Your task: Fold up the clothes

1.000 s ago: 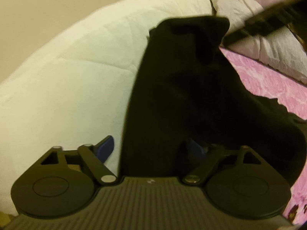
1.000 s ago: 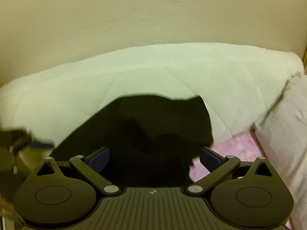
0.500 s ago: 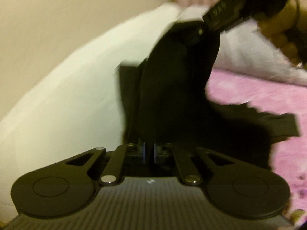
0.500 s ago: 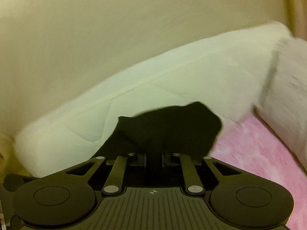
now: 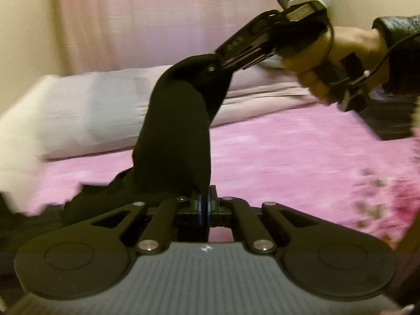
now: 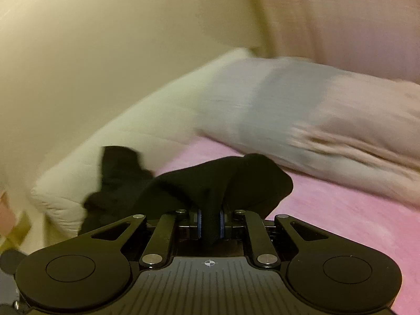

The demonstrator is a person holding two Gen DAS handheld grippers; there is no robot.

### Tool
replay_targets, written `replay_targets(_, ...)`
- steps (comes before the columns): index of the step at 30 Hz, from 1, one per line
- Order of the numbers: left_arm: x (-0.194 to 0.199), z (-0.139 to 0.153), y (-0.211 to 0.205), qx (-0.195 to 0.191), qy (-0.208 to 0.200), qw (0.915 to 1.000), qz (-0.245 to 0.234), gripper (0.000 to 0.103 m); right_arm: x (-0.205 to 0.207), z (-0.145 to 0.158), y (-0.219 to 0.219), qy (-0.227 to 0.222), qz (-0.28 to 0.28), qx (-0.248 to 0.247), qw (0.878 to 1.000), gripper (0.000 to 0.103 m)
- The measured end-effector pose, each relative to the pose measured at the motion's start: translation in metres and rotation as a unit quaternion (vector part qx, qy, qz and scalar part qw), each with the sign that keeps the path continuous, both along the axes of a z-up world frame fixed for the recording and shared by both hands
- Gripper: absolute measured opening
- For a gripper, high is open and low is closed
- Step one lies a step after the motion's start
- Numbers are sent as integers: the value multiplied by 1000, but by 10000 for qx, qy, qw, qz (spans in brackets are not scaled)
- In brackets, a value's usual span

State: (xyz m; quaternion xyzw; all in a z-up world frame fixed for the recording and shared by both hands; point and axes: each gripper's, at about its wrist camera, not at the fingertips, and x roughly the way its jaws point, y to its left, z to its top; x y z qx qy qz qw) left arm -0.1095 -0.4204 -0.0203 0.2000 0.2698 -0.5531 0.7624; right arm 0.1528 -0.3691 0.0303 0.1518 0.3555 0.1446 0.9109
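Observation:
A black garment (image 5: 178, 131) hangs stretched between both grippers above a pink bed. My left gripper (image 5: 204, 204) is shut on its lower edge, blue pads pressed together on the cloth. In the left wrist view the right gripper (image 5: 218, 60) is up and to the right, held by a hand (image 5: 338, 60), and clamps the garment's top end. In the right wrist view my right gripper (image 6: 210, 221) is shut with a bunch of the black garment (image 6: 218, 181) between its pads. The rest of the cloth trails to the left toward the white quilt.
The pink bedspread (image 5: 288, 152) spreads below. A long pale pillow (image 5: 86, 115) lies along the far side, with a white quilt (image 6: 118, 141) beside it against a cream wall (image 6: 92, 39). A pink curtain (image 5: 157, 15) hangs behind. A dark object (image 5: 388, 118) sits at the right.
Both grippers went from open around the garment to shut on it. They have lifted it off the bed and swung right, so the pillow and curtain have come into view.

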Motion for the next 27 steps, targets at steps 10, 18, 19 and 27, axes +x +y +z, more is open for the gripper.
replay_targets(10, -149, -41, -178, 1010, 1404, 9723, -1572, 33, -167, -101, -140, 2270, -2011, -489, 9516, 45)
replay_targets(18, -73, -93, -179, 1784, 1476, 9725, -244, 52, -178, -130, -90, 2237, -1924, -127, 9554, 79)
replay_targets(19, -59, -98, -177, 1826, 1486, 9718, -138, 52, -172, -134, -78, 2242, -1863, -55, 9565, 79)
replay_targets(27, 21, -150, -218, 1834, 1967, 9630, 157, 60, -130, -167, -26, 2343, -1806, 267, 9549, 93)
